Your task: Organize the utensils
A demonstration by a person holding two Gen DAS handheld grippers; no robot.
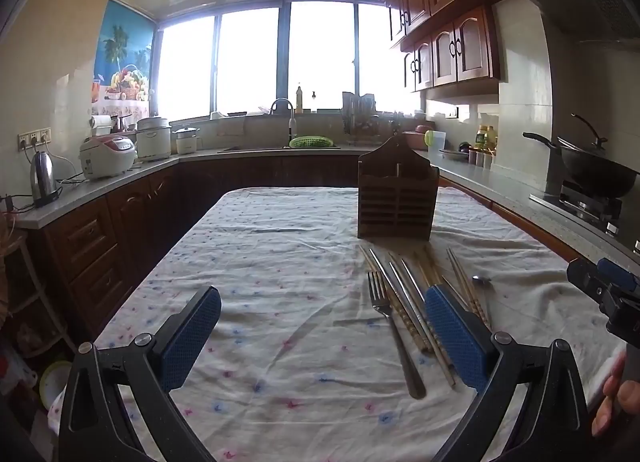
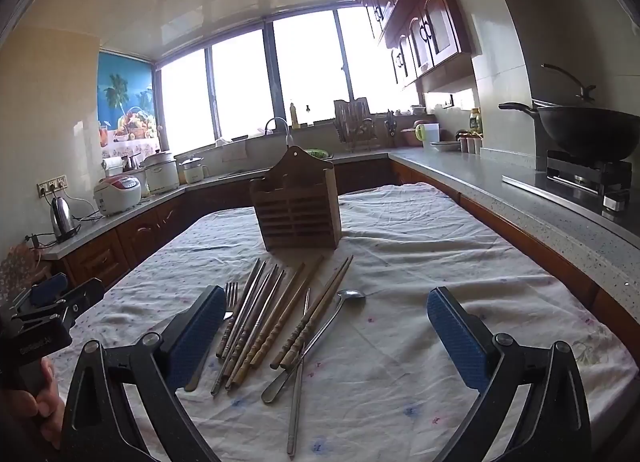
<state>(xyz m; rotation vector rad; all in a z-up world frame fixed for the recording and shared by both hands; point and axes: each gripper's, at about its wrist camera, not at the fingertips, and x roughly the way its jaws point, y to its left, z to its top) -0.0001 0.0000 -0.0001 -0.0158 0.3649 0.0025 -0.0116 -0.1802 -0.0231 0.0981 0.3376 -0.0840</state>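
A brown wooden utensil holder (image 1: 396, 197) (image 2: 298, 209) stands upright on the cloth-covered table (image 1: 280, 246) (image 2: 420, 246). In front of it lie a fork (image 1: 390, 326) (image 2: 230, 296), a spoon (image 1: 482, 282) (image 2: 316, 338) and several wooden and metal chopsticks (image 1: 404, 298) (image 2: 272, 318), side by side. My left gripper (image 1: 322, 320) hovers open above the cloth, left of the pile, its right finger over some chopsticks. My right gripper (image 2: 326, 320) is open above the pile, nothing between its fingers. Each gripper shows at the edge of the other's view.
Kitchen counters run along the left, back and right. A kettle (image 1: 43, 179), rice cookers (image 1: 107, 155), a sink tap (image 1: 282, 105) and a wok (image 2: 588, 129) on a stove stand on them. A hand (image 1: 616, 402) holds the right gripper's handle.
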